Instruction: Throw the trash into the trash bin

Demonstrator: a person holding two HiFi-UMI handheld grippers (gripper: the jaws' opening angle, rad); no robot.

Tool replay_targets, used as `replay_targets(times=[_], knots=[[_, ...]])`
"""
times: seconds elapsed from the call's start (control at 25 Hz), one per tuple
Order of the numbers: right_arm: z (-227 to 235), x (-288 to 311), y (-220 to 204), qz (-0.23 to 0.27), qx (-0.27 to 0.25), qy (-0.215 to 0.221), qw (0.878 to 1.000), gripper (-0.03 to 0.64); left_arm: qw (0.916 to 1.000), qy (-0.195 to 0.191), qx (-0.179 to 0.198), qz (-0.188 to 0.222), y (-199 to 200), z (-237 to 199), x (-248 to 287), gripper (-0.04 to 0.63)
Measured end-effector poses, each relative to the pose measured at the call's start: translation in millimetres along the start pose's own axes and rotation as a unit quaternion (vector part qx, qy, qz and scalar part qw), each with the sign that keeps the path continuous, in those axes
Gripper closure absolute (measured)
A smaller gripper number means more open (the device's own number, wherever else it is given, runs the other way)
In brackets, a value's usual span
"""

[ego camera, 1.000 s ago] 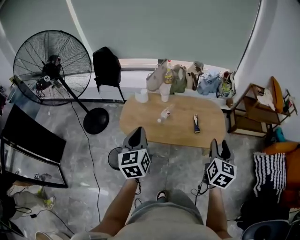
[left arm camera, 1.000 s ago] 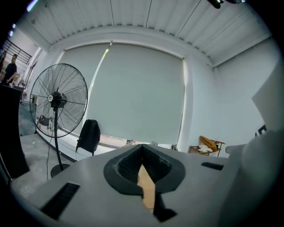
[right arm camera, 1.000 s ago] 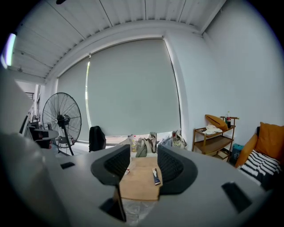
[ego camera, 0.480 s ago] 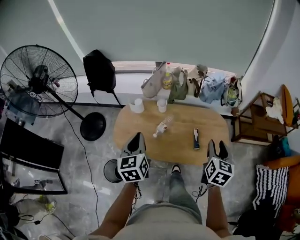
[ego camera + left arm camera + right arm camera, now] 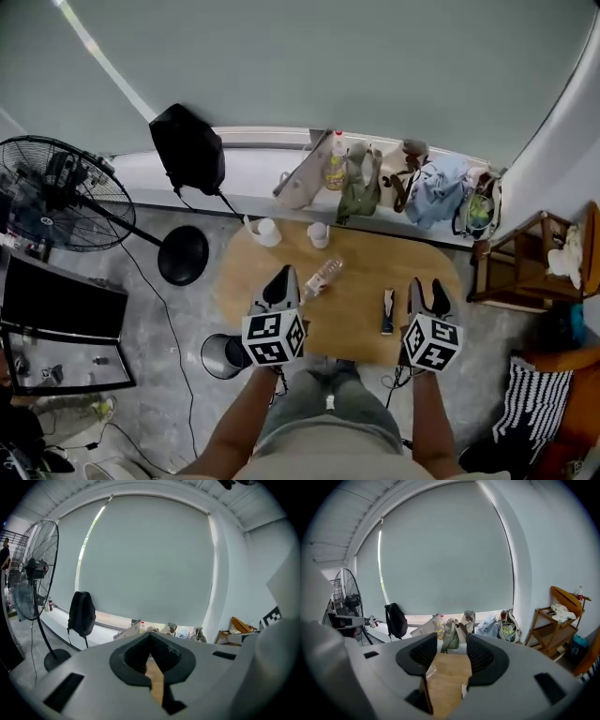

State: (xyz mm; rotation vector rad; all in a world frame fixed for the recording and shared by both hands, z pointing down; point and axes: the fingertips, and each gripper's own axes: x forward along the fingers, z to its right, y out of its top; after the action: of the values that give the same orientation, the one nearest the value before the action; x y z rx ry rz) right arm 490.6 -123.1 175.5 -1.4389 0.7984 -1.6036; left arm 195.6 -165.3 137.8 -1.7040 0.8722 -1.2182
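Note:
A crushed clear plastic bottle (image 5: pixel 323 276) lies on its side on the oval wooden table (image 5: pixel 356 272). A small dark packet (image 5: pixel 387 311) lies to its right, and two white cups (image 5: pixel 265 231) stand at the table's far left. The small black trash bin (image 5: pixel 223 355) stands on the floor by the table's near left edge. My left gripper (image 5: pixel 281 279) hovers over the table's near edge just left of the bottle, its jaws together and empty (image 5: pixel 150 637). Near the dark packet my right gripper (image 5: pixel 427 292) stands open with nothing held (image 5: pixel 452 644); part of the bottle (image 5: pixel 430 671) shows between its jaws.
A standing fan (image 5: pixel 47 192) and a dark flat panel (image 5: pixel 61 300) are on the left. A black backpack (image 5: pixel 187 145), a yellow bottle (image 5: pixel 336 169) and several bags (image 5: pixel 441 187) line the window sill. A wooden shelf (image 5: pixel 534 267) stands on the right.
The person has stepped forward to the table. Both grippers have moved from over the floor to above the table's near edge, closer to the bottle and the packet.

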Motion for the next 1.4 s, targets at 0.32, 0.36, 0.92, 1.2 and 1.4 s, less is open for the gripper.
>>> replay_targets(times=[0.32, 0.36, 0.92, 1.2, 1.4], knots=[[13, 51, -23, -0.039, 0.020, -0.026, 0.999, 0.408, 0.9983, -0.021, 0.015, -0.053, -28, -7, 69, 0.586], [16, 58, -33, -0.048, 0.024, -0.029, 0.998, 0.408, 0.9976, -0.024, 0.018, -0.063, -37, -7, 77, 0.586], [52, 142, -252, -0.203, 0.034, -0.033, 0.978, 0.408, 0.9758, -0.066, 0.052, -0.202, -253, 1, 146, 0.586], [57, 159, -341, -0.258, 0.002, -0.033, 0.966, 0.403, 0.9742, -0.043, 0.023, -0.220, -317, -22, 132, 0.586], [63, 167, -360, -0.274, -0.015, -0.034, 0.961, 0.400, 0.9757, -0.024, 0.012, -0.217, -328, -31, 121, 0.586]])
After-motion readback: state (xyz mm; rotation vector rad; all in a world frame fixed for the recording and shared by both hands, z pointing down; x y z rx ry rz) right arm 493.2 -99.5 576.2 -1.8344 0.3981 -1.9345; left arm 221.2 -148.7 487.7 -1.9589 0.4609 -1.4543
